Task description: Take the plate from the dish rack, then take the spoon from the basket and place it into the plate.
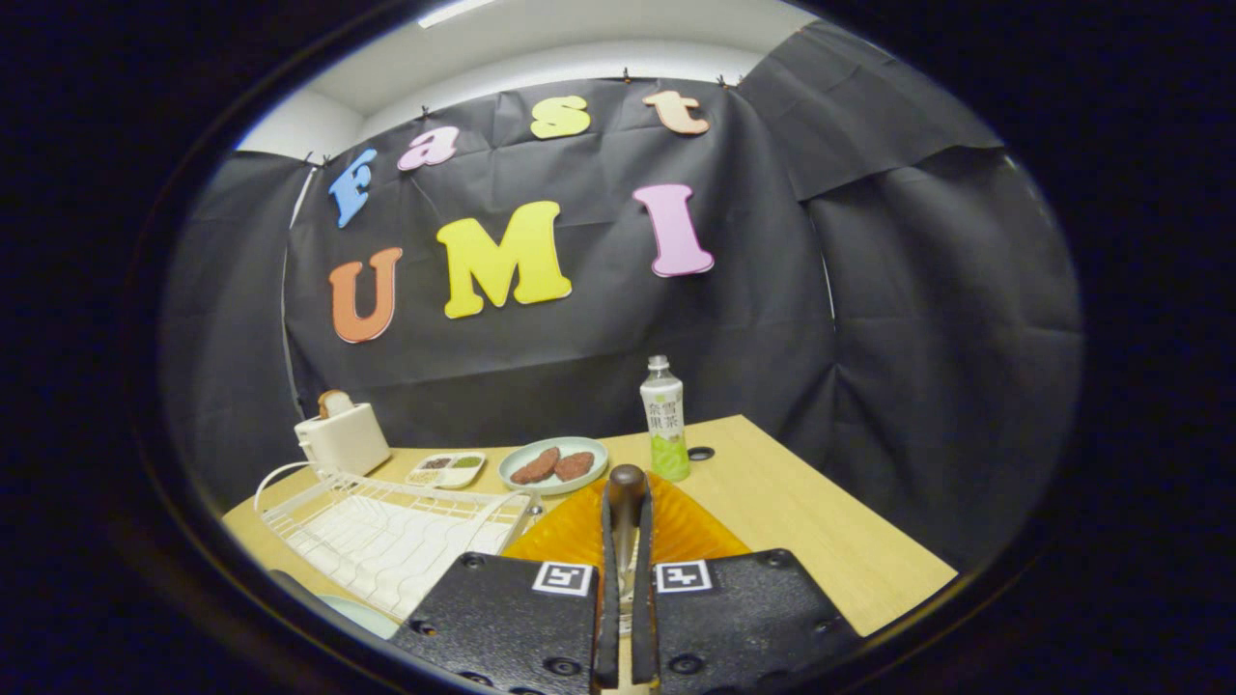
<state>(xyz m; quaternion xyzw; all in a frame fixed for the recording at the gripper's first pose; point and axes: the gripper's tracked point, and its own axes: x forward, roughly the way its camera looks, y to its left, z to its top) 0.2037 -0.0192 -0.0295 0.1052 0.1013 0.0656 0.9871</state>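
Both gripper (626,541) fingers clamp spoon (626,492) handle above orange plate (570,531), dish rack (386,531) beside

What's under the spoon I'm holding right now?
The gripper is shut on the spoon, whose brown handle end sticks up between the fingers. Beneath it lies the orange plate on the table. The spoon's bowl is hidden by the fingers.
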